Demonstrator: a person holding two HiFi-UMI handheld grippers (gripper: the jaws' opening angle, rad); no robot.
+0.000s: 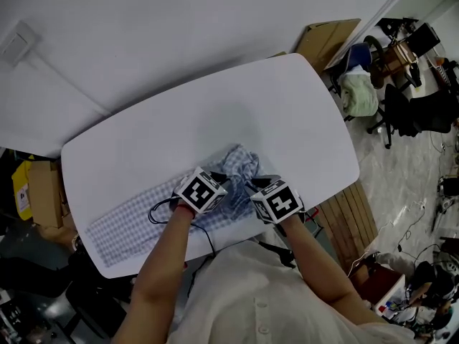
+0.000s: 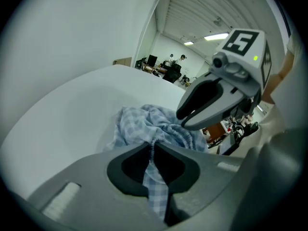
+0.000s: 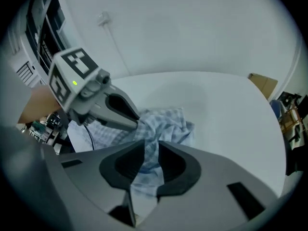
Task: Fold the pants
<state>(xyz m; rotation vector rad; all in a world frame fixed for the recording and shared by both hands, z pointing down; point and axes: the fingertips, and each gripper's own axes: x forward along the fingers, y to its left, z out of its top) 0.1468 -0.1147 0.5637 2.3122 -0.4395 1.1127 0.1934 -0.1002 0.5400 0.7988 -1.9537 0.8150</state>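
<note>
Seen from above, a pair of soft blue-and-white checked pants (image 1: 133, 224) lies along the near edge of a white rounded table (image 1: 215, 99). One long stretch lies flat and runs off to the left. The other end is heaped in a loose crumple near the middle of the near edge.

Both hand-held tools meet at that crumple, side by side and angled down. The left gripper (image 2: 153, 147) has its jaws pressed almost together, pinching a thin strip of the checked cloth. This strip looks like part of the gathered, elastic waistband. The right gripper (image 3: 151, 148) has its jaws a little apart. A fold of the pants hangs between them, and they do not seem to squeeze it. The crumpled heap lies on the table just beyond both sets of jaws.

The fabric looks light, thin and limp. It will likely sag, bunch and drag across the smooth tabletop rather than keep any shape, and it could slip from a shallow pinch. The firmest places to take hold are probably the thicker waistband edge and the hems at the far left. Held there, well apart, the cloth could be pulled flat before folding.
</note>
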